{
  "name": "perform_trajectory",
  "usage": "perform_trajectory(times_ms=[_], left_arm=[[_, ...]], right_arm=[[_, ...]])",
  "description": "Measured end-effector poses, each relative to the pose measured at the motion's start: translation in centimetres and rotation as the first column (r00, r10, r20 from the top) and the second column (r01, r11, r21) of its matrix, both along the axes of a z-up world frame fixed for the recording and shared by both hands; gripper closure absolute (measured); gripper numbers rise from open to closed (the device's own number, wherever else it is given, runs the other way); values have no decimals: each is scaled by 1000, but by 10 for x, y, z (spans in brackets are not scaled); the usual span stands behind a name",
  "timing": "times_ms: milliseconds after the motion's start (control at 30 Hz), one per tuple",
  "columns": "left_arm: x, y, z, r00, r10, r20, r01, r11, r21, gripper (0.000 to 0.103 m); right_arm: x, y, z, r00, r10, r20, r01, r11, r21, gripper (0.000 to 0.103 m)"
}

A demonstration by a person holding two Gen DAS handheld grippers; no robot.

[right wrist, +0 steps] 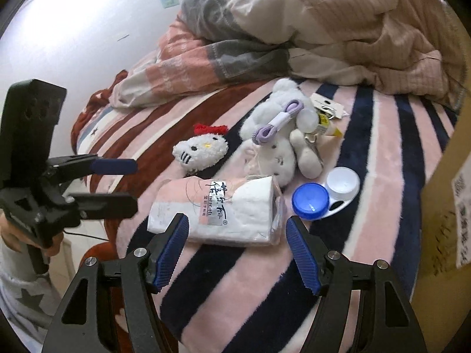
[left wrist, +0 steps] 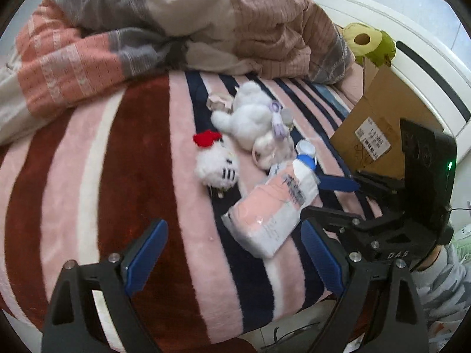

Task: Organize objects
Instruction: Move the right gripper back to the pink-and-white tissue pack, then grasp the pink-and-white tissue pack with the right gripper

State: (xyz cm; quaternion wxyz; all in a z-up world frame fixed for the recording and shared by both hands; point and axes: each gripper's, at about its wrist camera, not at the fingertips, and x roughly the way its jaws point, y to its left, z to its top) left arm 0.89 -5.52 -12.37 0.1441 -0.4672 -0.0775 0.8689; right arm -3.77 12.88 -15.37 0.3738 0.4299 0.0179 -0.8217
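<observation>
Two claws, both mine, both empty, over a striped blanket. Nearest: my left gripper, jaws spread wide, nothing between its blue pads, hanging above the maroon and pink stripes with the tissue pack just beyond its right finger. My right gripper, jaws parted to a middling gap, grips nothing; the near edge of the tissue pack lies just ahead of its tips, and I cannot tell whether the left pad touches the wrapper. Next out: one contact lens case, blue cap on one well and white cap on the other, contents hidden, lying just right of the pack. One white cat-face plush with a red bow, left of the pile. One white plush bear on its back, a lilac cord bundle across its chest, a small yellow-tipped bottle and a tagged keyring at its side. At the right edge: one cardboard box; its inside is out of view. Farthest: one rumpled quilt; one yellow tissue roll behind the box.
</observation>
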Motion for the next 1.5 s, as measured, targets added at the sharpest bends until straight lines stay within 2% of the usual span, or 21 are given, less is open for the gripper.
perform_trajectory(times_ms=[167,200,267,333,533,600,667,700,767,900,967,1100,1167,1200,1400,1500], left_arm=[[-5,-1,-11,1000,3,19,-4,998,69,12],[-6,-1,-12,1000,3,17,-4,997,75,13],[-8,0,-13,1000,3,14,-4,997,73,20],[-10,1,-13,1000,0,12,-1,998,66,23],[-18,-2,-9,1000,8,-10,-7,999,48,23],[-21,-5,-8,1000,21,-9,-21,999,27,23],[-20,-10,-5,999,43,-9,-43,999,-2,23],[-19,-13,-4,999,48,-8,-48,999,-8,23],[-14,-20,-2,998,59,-2,-59,998,-17,23],[-6,-31,-4,996,86,18,-86,996,-20,23],[-2,-36,-6,994,102,26,-102,995,-10,23],[5,-42,-8,991,125,36,-125,992,0,23],[6,-43,-10,990,132,44,-132,991,-1,23],[7,-43,-10,990,134,48,-134,991,-1,23],[4,-36,-10,992,112,58,-113,993,18,23],[1,-27,-4,995,87,51,-90,995,48,23]], right_arm=[[8,-8,0,999,41,-21,-41,999,18,38],[11,-10,-1,998,53,-26,-52,998,27,42],[17,-13,-1,997,79,-20,-78,996,38,50],[24,-16,0,995,99,-21,-98,994,41,52],[45,-28,7,976,216,24,-215,976,-21,52],[48,-31,7,977,213,1,-213,977,21,52],[48,-32,7,982,182,-57,-176,979,98,46],[47,-32,8,981,167,-103,-150,977,152,37],[45,-32,9,975,175,-136,-150,973,176,28],[36,-50,7,942,291,-166,-251,941,226,22],[31,-65,2,914,365,-174,-313,912,266,22],[22,-85,-10,883,441,-160,-381,873,303,22],[21,-90,-13,880,454,-137,-400,866,300,25],[21,-90,-14,879,459,-129,-409,865,290,32],[27,-87,-11,893,435,-118,-392,879,272,56],[32,-86,-5,892,433,-127,-388,880,275,58]])
